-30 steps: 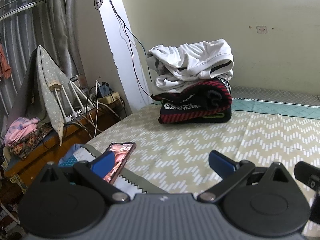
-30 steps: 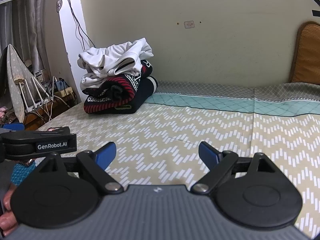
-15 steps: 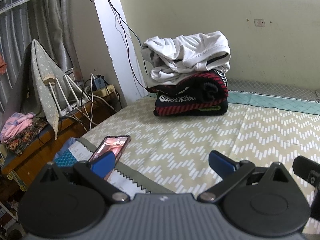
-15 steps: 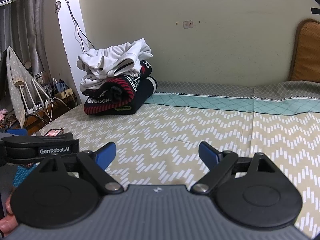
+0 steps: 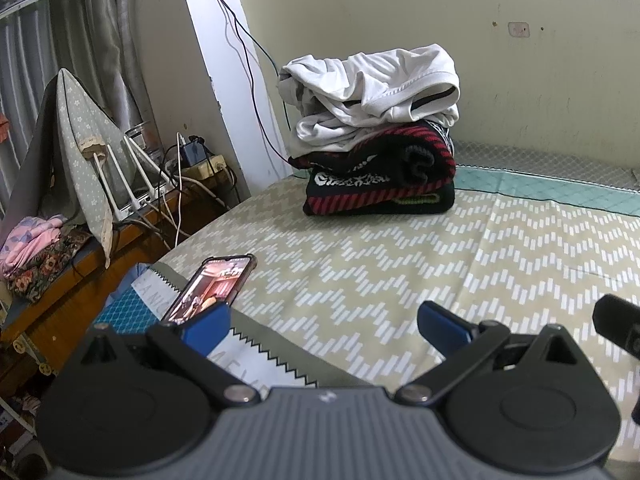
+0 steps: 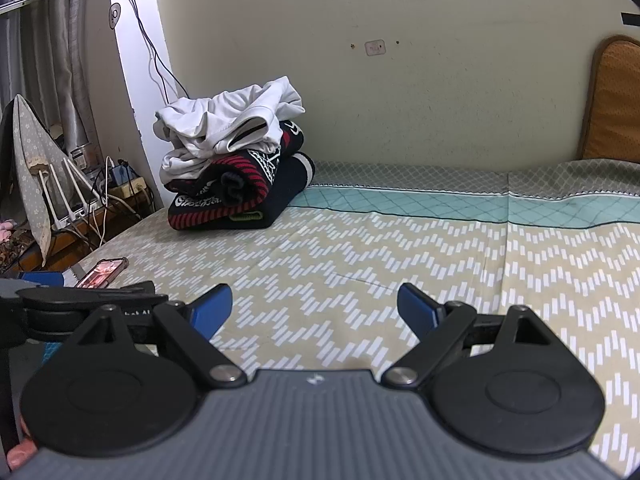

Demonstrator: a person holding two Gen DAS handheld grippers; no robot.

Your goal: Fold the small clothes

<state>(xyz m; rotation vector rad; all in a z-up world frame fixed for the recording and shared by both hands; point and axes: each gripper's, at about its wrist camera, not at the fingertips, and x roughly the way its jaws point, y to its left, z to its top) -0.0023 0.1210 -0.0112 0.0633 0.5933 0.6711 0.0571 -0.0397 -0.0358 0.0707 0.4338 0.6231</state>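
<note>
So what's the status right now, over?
Left tool and right tool open, empty, above bed. White garment crumpled atop dark pile, untouched. Phone lies near left tool.

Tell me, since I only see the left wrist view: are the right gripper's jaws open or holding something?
Observer: The right gripper has its jaws wide open. Nothing is between them, and only bare bedsheet lies ahead.
Operator: What is past the right edge of my frame?
Observer: An orange-brown headboard cushion stands against the wall at the bed's far right end.
Operator: Anything on the wall above it?
Observer: Two black strips, perhaps tape, cross the wall near the upper right corner.
</note>
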